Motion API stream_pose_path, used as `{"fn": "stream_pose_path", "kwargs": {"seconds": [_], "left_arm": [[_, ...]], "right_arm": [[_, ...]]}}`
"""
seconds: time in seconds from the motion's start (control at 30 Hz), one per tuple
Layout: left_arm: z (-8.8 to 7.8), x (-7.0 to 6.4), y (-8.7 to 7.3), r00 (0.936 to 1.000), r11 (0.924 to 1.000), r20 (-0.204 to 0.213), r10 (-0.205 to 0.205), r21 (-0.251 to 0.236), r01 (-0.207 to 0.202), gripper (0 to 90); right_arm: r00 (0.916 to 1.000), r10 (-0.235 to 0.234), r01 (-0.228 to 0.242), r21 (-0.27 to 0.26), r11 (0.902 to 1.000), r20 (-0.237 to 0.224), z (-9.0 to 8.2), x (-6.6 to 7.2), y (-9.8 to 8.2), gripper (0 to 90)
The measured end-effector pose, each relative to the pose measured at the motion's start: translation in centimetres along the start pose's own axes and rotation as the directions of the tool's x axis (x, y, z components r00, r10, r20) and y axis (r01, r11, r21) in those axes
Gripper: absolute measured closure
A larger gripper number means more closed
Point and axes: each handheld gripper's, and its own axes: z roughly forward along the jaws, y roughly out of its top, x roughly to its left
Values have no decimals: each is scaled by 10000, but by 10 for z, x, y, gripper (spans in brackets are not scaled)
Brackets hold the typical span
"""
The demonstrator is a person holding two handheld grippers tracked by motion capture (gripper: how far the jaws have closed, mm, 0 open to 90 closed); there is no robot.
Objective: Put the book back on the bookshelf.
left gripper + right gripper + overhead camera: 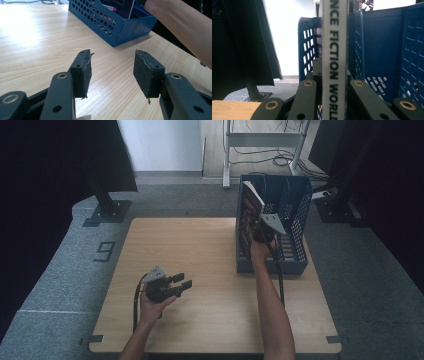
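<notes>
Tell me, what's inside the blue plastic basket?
A thin book with a white spine stands in the blue plastic basket, pinched by the right gripper. The hand hides part of the bottom.

Arms: bare from the elbows down, no sleeves, nothing worn on the wrists.
Left claw [183, 281]: matte black plastic body with two flat-sided jaws, topped by a grey three-cornered plate.
Left claw pads [144, 72]: dark grey rubber slabs, frayed and chipped along their edges.
Jaw links: black bars with brass-ringed pivot holes and small plain screw holes.
Right claw [262, 234]: the same black build, with a grey three-cornered plate on top.
Cables: one black cable trailing from each claw.
</notes>
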Motion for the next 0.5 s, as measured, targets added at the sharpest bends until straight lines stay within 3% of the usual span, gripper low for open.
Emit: {"fn": "stream_pose_path", "kwargs": {"seconds": [0.3, 0.4, 0.5], "left_arm": [[2, -5, 1, 9999, 9999, 53, 133, 34, -133, 484], [2, -7, 1, 9998, 9998, 83, 197, 39, -197, 483], [1, -7, 1, 9998, 9998, 91, 186, 11, -186, 483]], "right_arm": [[9977, -632, 651, 838, 9944, -243, -18, 2, -2, 775], [9976, -624, 648, 895, 9939, -299, -23, -1, -4, 773], [9985, -292, 338, 1003, 9944, -471, -26, -5, -2, 773]]}}
